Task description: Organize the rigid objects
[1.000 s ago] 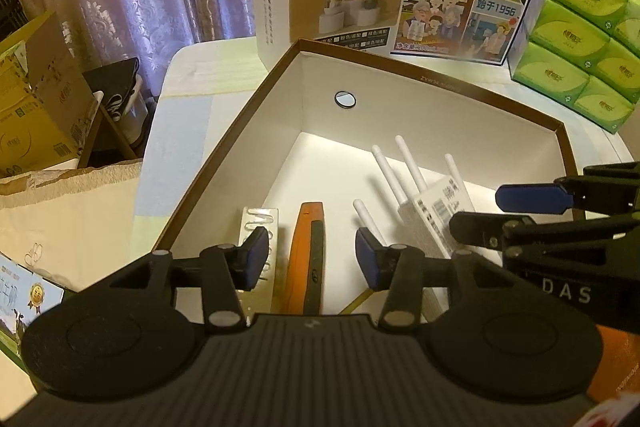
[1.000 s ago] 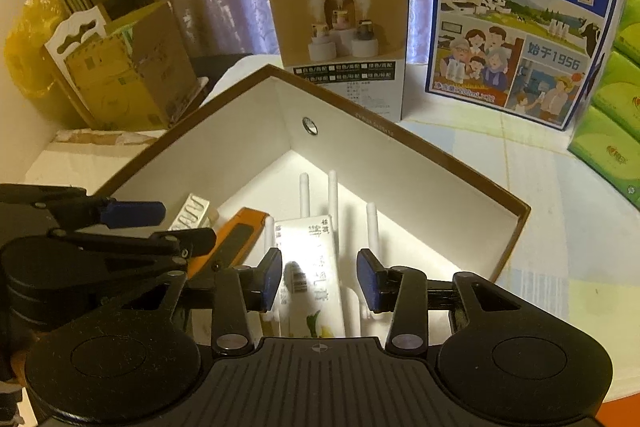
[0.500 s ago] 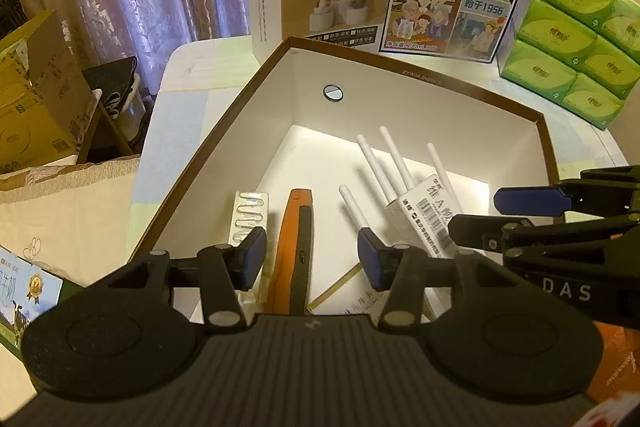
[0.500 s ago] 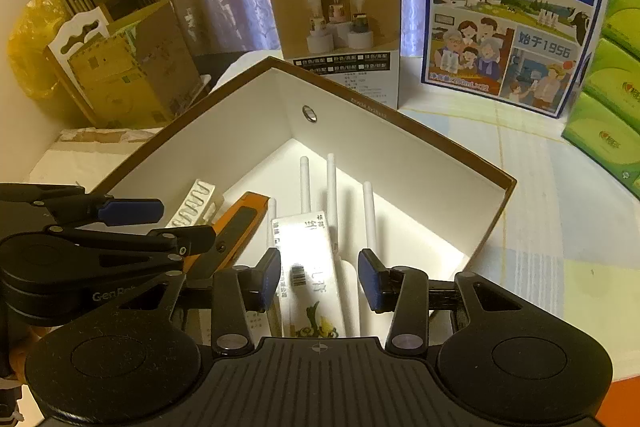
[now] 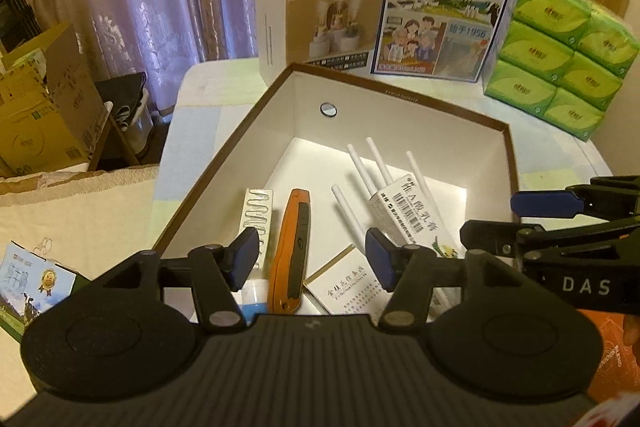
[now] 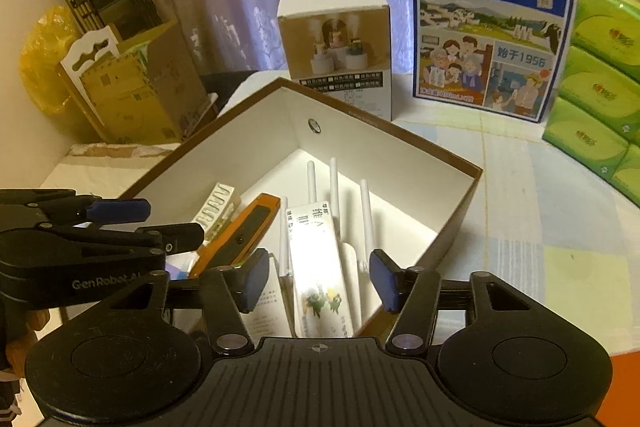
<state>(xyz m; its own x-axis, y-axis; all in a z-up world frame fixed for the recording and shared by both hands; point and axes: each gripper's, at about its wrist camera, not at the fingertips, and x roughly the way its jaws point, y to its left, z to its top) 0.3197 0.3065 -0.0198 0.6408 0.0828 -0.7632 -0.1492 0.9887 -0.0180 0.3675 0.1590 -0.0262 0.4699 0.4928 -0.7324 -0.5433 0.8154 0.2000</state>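
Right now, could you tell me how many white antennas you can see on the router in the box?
4. Three antennas fan out toward the far wall of the box; a fourth lies nearer, beside the orange utility knife. More could be hidden under the carton.

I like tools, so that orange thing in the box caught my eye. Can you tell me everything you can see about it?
The orange utility knife is long and slim, apparently plastic, with a dark grey strip along its top; no blade shows. It lies flat on the white floor of the brown-rimmed cardboard box, pointing toward the far corner. A white packet of staples lies close on one side and a small white printed card on the other. Neither gripper touches it.
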